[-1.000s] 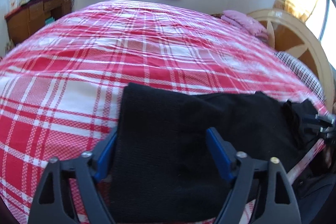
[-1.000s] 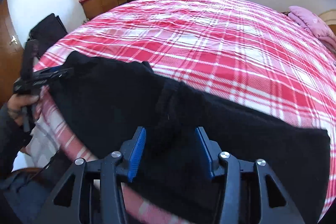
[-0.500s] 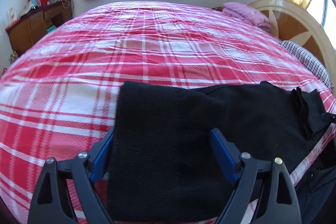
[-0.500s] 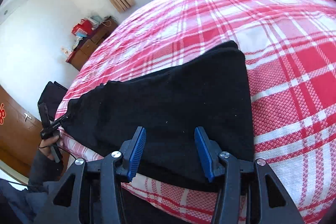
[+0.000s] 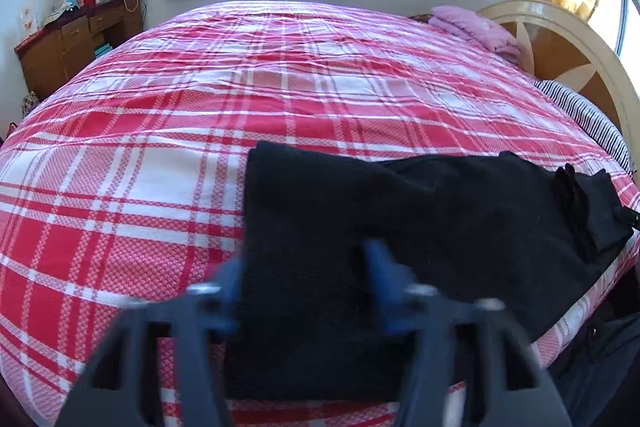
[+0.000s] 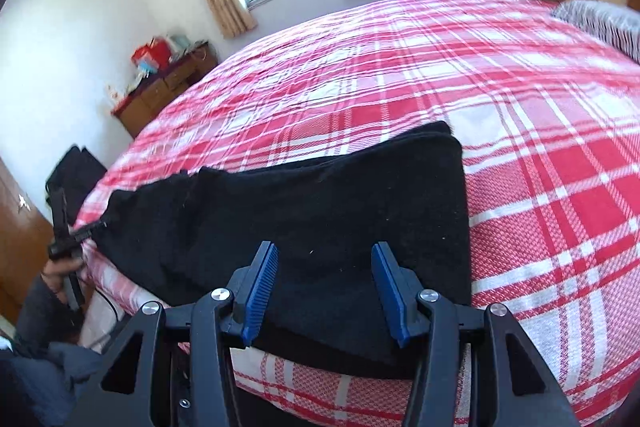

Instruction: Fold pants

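The black knitted pants (image 5: 400, 227) are laid flat near the front edge of the bed, on the red and white checked bed cover (image 5: 200, 131), and they are stretched from left to right along that edge. In the left wrist view, the left gripper (image 5: 308, 291) is seen blurred by motion: its jaws are closing, and the left end of the pants is between the two blue pads. Whether the pads already press on the cloth cannot be told, because they are smeared. In the right wrist view, the right gripper (image 6: 324, 283) is held above the right end of the pants (image 6: 320, 219), with its jaws spread about half way. The cloth is seen between and under the blue ribbed pads (image 6: 262, 287), but no pinch is shown and a gap is left on both sides.

Both grippers are pointed down at a slant toward the near edge of the bed. In the right wrist view, the person's left hand (image 6: 60, 269) is seen at the far left, closed around the black handle, with a dark sleeve below it.

The near ends of the pants are hidden behind the gripper bodies in both views. At the right end in the left wrist view, the cloth is gathered into a small dark fold that is hard to read. A folded pink blanket (image 5: 472, 27) is placed by the wooden headboard (image 5: 560, 39).
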`<action>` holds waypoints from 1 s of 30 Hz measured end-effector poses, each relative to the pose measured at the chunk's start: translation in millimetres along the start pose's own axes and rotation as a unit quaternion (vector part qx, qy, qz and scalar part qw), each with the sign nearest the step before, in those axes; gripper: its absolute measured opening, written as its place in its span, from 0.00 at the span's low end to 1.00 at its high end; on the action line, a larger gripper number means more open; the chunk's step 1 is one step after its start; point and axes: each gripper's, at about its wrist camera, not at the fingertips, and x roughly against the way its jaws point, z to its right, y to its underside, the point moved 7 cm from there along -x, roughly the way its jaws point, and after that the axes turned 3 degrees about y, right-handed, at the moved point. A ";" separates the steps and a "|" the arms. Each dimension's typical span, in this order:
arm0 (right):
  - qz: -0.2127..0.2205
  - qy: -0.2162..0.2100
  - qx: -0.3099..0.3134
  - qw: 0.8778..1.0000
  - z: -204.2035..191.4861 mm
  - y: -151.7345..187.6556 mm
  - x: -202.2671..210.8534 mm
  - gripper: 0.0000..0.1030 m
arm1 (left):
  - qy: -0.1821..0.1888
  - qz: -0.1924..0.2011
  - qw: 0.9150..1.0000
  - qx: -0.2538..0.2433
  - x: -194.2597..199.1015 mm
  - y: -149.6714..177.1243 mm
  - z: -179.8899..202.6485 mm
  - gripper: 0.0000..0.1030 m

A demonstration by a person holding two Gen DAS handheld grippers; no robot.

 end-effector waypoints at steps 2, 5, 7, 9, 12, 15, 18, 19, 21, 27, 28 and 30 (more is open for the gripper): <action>0.006 0.005 0.004 1.000 -3.2 -2.1 2.1 0.50 | 0.034 0.000 0.999 0.033 6.2 -4.6 -0.6 0.20; 0.017 0.014 0.009 1.000 -3.2 -4.6 6.5 0.51 | 0.051 0.010 0.997 0.049 16.6 -11.5 0.9 0.20; 0.017 0.014 0.007 1.000 -2.2 -5.3 7.4 0.51 | 0.082 0.025 0.994 0.068 27.1 -18.9 4.6 0.20; 0.018 0.014 0.003 1.000 -0.7 -6.2 7.8 0.51 | 0.111 0.039 0.990 0.076 38.6 -26.9 13.6 0.20; 0.020 0.016 0.002 1.000 0.1 -8.1 10.8 0.51 | 0.159 0.057 0.982 0.081 53.3 -38.5 34.5 0.19; 0.026 0.022 0.003 0.999 0.9 -13.0 17.0 0.51 | 0.200 0.073 0.975 0.057 68.7 -56.7 71.5 0.19; 0.034 0.025 0.004 0.999 4.8 -17.3 25.1 0.52 | 0.223 0.083 0.971 0.024 80.3 -72.2 109.5 0.19; 0.035 0.027 0.006 0.999 6.2 -18.0 27.7 0.53 | 0.229 0.085 0.970 0.012 83.0 -78.7 124.1 0.19; 0.036 0.032 0.011 0.999 8.8 -17.4 31.8 0.53 | 0.247 0.087 0.965 -0.008 87.1 -90.6 155.3 0.19; 0.035 0.046 0.010 0.998 28.8 -6.6 41.1 0.54 | 0.293 0.065 0.953 -0.045 74.8 -114.8 230.1 0.19; 0.035 0.047 0.007 0.998 33.1 -4.2 42.8 0.54 | 0.298 0.059 0.951 -0.053 70.5 -118.3 245.4 0.19; 0.040 0.052 0.003 0.998 41.1 -2.7 46.0 0.54 | 0.305 0.049 0.949 -0.072 63.5 -122.4 271.3 0.19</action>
